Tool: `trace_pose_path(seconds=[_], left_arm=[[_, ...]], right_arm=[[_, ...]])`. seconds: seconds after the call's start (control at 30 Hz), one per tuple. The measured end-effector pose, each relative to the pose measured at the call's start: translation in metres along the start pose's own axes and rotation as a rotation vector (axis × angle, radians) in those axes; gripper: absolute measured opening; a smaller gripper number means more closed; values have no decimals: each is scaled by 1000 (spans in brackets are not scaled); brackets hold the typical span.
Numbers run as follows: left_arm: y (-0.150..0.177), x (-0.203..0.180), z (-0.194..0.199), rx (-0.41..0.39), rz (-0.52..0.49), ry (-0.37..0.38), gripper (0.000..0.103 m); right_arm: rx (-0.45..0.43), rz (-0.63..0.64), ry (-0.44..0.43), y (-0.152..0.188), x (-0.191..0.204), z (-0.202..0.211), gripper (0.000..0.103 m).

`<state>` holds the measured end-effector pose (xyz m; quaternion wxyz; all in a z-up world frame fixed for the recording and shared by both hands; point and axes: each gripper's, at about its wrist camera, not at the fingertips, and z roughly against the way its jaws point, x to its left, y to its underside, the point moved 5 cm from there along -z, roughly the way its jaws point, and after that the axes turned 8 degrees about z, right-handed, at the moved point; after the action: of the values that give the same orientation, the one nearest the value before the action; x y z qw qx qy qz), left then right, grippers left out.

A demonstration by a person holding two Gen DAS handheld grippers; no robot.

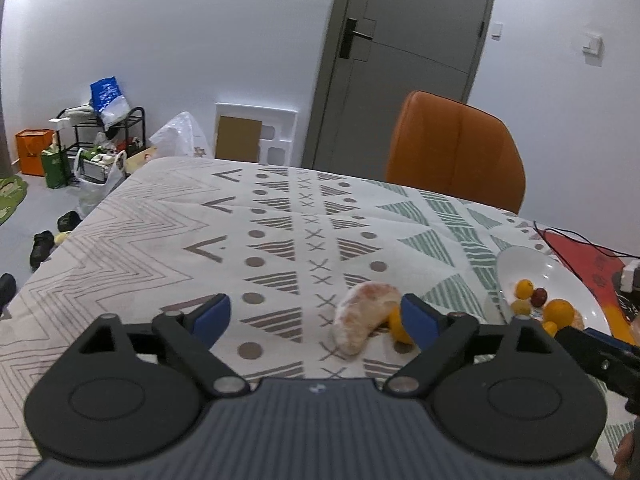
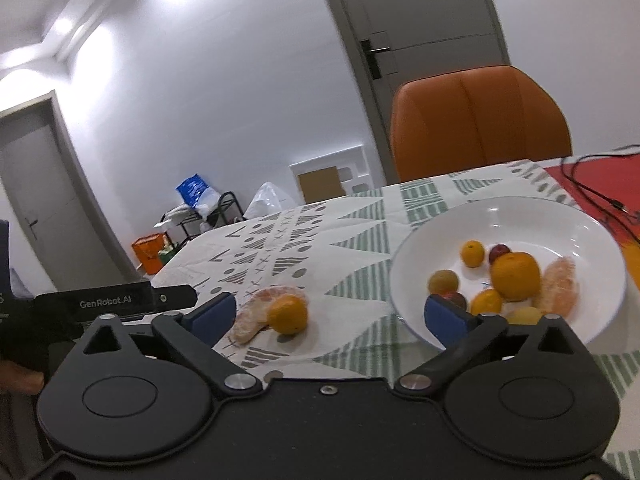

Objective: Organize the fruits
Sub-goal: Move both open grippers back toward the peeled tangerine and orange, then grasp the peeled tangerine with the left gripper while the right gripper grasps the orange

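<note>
Left claw [image 1: 316, 314] jaws apart, empty, low over tablecloth; right claw [image 2: 328, 312] apart, empty. Peeled segment [image 1: 362, 320] touching small orange [image 1: 400, 328] beside bowl [image 2: 560, 212]. Risk: closing nudges orange, rolls away; soft segment squashes.

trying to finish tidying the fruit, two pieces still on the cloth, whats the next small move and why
Probably ease the left claw forward and a little right to straddle the peeled segment. It stands open and empty, with the segment lying just ahead, inside its right finger. The small orange touches the segment, so close gently. The white bowl already holds the other fruit, and the right claw is open too.
</note>
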<state>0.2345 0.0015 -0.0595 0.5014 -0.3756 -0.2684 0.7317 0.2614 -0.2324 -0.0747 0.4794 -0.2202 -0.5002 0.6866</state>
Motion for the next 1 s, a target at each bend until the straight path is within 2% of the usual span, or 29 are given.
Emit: trace_pose_path(seconds=[0.2, 0.37, 0.4, 0.47, 0.63, 0.73, 0.9, 1.0], left_arm=[[0, 11, -8, 20, 25, -11, 100], [0, 17, -14, 37, 29, -12, 101], [0, 19, -16, 43, 33, -6, 100], [0, 20, -19, 51, 38, -3, 99], [0, 22, -27, 66, 33, 23, 97], [-1, 22, -32, 76, 29, 31, 91], [-2, 23, -43, 112, 39, 41, 70], [-2, 24, -48, 122, 41, 43, 66]], right_arm=[[35, 39, -46, -2, 15, -19, 103], [58, 55, -60, -2, 22, -35, 101], [71, 56, -62, -2, 23, -38, 99], [97, 59, -75, -1, 25, -46, 84], [128, 74, -84, -2, 30, -61, 75], [144, 82, -87, -2, 32, -71, 71], [180, 93, -93, -1, 32, -85, 62], [199, 99, -94, 1, 33, -94, 60]])
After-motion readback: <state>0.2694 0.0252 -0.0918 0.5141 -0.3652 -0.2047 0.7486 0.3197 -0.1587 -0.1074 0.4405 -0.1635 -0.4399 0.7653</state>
